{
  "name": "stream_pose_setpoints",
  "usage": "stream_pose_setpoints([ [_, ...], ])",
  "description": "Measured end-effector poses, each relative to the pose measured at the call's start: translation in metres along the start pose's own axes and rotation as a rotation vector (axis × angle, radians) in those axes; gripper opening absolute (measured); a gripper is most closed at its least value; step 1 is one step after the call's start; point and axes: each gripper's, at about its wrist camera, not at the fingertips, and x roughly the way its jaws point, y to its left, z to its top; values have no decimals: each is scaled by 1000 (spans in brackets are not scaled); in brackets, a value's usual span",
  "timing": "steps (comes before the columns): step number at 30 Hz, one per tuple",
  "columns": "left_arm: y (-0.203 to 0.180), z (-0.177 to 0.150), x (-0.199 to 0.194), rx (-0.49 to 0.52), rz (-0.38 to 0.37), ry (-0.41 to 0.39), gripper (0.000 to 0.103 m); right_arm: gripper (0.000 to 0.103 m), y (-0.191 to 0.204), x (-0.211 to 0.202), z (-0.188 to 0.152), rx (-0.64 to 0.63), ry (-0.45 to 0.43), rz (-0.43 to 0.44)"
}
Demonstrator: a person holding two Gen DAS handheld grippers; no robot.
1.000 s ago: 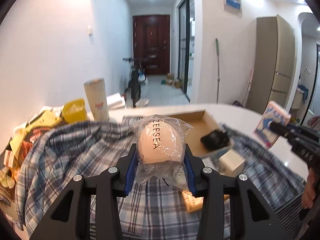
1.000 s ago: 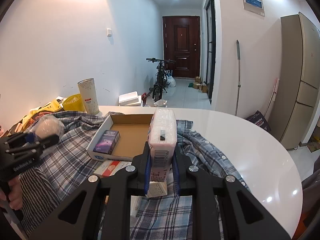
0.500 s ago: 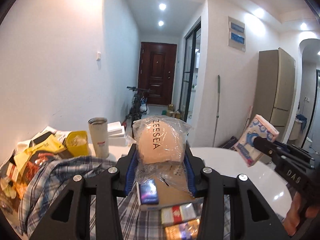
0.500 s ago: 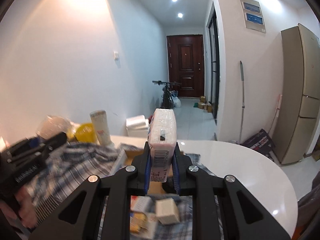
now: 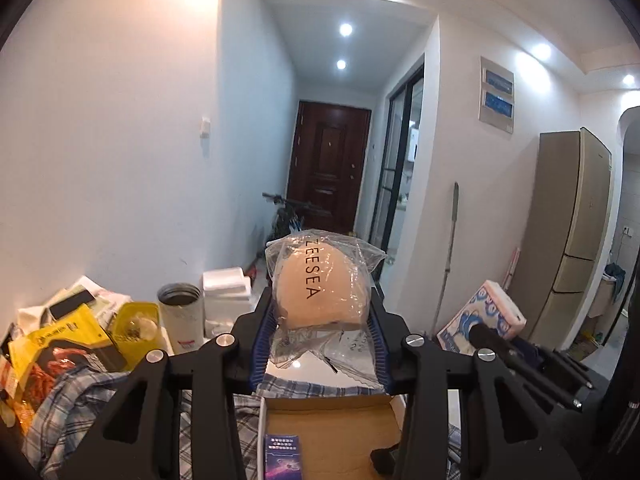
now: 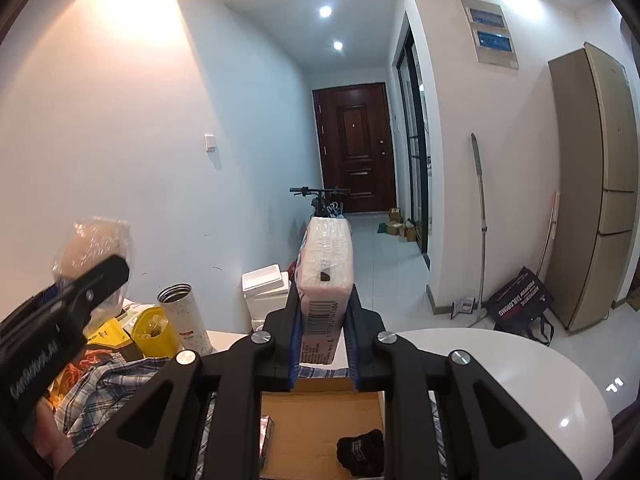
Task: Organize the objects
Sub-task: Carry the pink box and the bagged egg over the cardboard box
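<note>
— Plastic-wrapped peach sponge (image 5: 320, 280), pinched across its lower half by the left gripper (image 5: 324, 304), narrowed onto it; hung in the air above the cardboard box (image 5: 332, 424).

— Handling?

— Looked soft and very light; probably squashed under a hard squeeze. Loose, slick film, so best gripped through to the sponge body, never by the wrapper alone.

— And the right gripper (image 6: 323, 300)?

— Closed nearly flat on a tissue pack (image 6: 326, 256), held on edge by its barcode end, likewise raised over the box on the white surface (image 6: 520, 380).

— Same feel?

— Light and compressible, with a slippery wrapper; seemed safest taken across the narrow sides.

— Inside the box?

— Small purple carton (image 5: 284, 456) and black pouch (image 6: 360, 452), well apart; bare cardboard between, judged roomy enough for both.
</note>
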Motion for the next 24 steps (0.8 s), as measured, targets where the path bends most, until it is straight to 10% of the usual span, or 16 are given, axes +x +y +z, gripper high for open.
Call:
stream_pose_setpoints([
  [24, 33, -137, 191, 9, 15, 495, 44, 18, -54, 111, -68, -2, 282, -102],
])
